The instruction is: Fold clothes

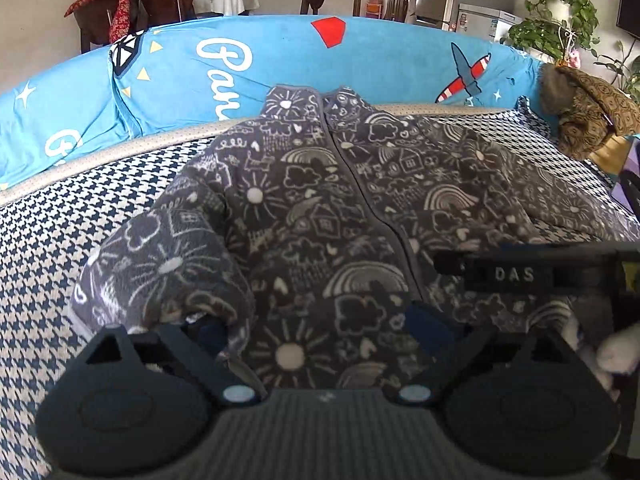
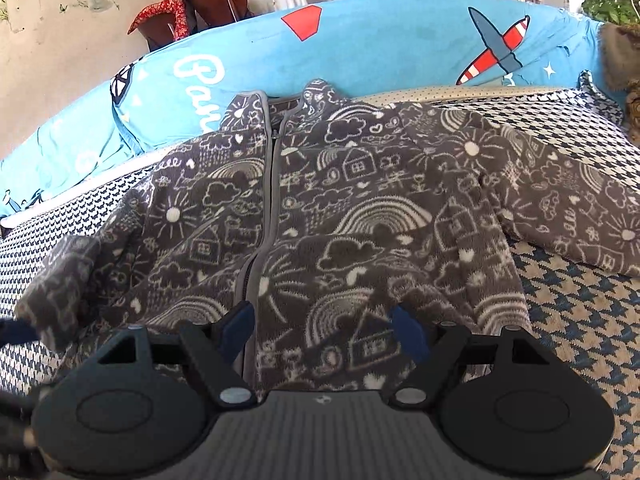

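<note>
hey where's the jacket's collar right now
In both wrist views the collar sits at the far end of the grey patterned jacket, propped against the blue printed cushion along the back of the houndstooth cover.

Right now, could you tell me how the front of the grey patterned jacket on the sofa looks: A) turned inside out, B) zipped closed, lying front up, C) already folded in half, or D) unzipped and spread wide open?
B: the jacket lies front up on the houndstooth cover, its zipper running closed from the collar toward the hem, sleeves spread to each side.
</note>
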`<state>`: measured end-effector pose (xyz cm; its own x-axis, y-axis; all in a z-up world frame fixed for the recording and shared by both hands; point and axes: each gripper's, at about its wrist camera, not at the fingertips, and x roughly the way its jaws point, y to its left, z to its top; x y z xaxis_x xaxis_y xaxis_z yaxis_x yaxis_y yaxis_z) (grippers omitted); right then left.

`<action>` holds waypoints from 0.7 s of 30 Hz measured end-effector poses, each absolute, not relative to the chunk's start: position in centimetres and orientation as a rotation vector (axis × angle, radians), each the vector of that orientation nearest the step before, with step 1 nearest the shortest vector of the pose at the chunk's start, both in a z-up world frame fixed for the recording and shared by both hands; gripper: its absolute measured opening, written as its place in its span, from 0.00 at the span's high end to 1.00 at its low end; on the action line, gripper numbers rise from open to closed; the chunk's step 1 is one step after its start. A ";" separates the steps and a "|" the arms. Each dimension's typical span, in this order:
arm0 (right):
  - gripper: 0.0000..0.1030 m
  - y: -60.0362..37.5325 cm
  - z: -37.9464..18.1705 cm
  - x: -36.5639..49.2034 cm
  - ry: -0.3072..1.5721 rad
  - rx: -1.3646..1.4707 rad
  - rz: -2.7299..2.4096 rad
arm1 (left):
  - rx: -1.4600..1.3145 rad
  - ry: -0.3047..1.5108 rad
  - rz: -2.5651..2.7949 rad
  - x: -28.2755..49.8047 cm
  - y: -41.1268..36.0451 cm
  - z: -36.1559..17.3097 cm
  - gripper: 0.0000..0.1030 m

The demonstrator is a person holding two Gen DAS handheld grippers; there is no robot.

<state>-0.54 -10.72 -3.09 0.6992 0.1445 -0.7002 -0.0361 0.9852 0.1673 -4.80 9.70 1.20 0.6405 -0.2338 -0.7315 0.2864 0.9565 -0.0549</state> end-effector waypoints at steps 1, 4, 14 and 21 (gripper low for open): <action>0.25 -10.7 -3.0 -0.6 0.785 0.144 0.102 | 0.070 0.825 -0.305 -5.4 9.7 1.2 0.04; 0.25 -10.7 -2.7 -0.6 0.770 0.147 0.108 | 0.060 0.827 -0.331 -7.2 10.0 1.3 0.00; 0.25 -10.2 -1.5 -1.0 0.703 0.213 0.283 | 0.001 0.871 -0.358 -10.1 10.5 0.7 0.00; 0.25 -7.3 -0.8 -1.5 0.674 0.192 0.517 | -0.067 0.860 -0.285 -10.8 11.7 0.6 0.00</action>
